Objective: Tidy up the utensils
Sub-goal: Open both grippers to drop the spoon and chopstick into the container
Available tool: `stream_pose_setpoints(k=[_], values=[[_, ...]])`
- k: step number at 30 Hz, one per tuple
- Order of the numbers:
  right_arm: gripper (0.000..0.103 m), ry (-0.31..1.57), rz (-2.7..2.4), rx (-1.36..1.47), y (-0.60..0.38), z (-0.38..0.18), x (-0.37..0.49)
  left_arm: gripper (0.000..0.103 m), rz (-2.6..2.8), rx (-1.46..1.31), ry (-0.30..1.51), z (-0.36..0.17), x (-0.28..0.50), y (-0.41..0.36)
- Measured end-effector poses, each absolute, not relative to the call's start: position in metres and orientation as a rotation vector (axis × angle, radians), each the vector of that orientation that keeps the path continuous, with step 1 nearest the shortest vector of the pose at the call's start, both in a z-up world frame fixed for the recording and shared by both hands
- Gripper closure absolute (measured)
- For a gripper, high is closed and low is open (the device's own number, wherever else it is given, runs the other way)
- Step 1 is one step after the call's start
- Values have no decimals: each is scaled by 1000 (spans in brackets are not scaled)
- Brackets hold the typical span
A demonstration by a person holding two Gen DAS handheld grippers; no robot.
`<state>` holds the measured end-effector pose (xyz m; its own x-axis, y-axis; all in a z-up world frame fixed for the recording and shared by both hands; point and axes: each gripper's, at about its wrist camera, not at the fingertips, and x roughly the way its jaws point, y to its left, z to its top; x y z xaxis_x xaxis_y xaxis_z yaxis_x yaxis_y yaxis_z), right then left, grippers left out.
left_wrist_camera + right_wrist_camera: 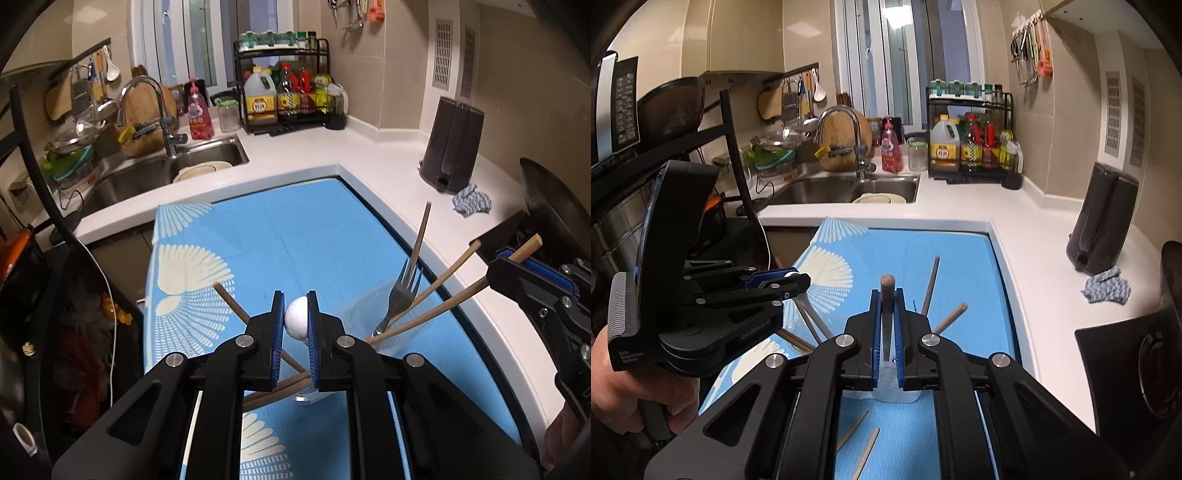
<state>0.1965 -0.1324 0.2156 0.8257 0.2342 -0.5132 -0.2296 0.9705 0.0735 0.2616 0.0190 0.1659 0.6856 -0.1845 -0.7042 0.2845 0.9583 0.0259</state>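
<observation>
My left gripper (pixel 296 321) is shut on a white spoon (pixel 296 318), held above the blue cloth (pixel 295 236). It also shows at the left of the right wrist view (pixel 796 278). A clear glass cup (pixel 391 317) to its right holds a metal fork (pixel 402 291) and wooden chopsticks (pixel 436 284). My right gripper (pixel 887 328) is shut on a wooden chopstick (pixel 887 295), whose lower end stands in the cup (pixel 895 387); it also shows in the left wrist view (pixel 517 262). More chopsticks (pixel 280 387) lie crossed on the cloth under the left gripper.
A white counter (pixel 369 166) wraps the cloth, with a dark knife block (pixel 452 147), a blue rag (pixel 472 201), a black spice rack (pixel 288 92), a sink (pixel 147 173) and a black pan (pixel 554 206) at the right. Loose chopsticks (pixel 864 458) lie near the front edge.
</observation>
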Motion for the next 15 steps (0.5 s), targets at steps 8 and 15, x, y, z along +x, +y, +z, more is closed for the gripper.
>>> stream_pose_setpoints(k=[8, 15], values=[[94, 578, 243, 2, -130, 204, 197, 89, -293, 135, 771, 160, 259, 20], [79, 550, 228, 7, -134, 218, 179, 67, -289, 82, 654, 193, 239, 33]])
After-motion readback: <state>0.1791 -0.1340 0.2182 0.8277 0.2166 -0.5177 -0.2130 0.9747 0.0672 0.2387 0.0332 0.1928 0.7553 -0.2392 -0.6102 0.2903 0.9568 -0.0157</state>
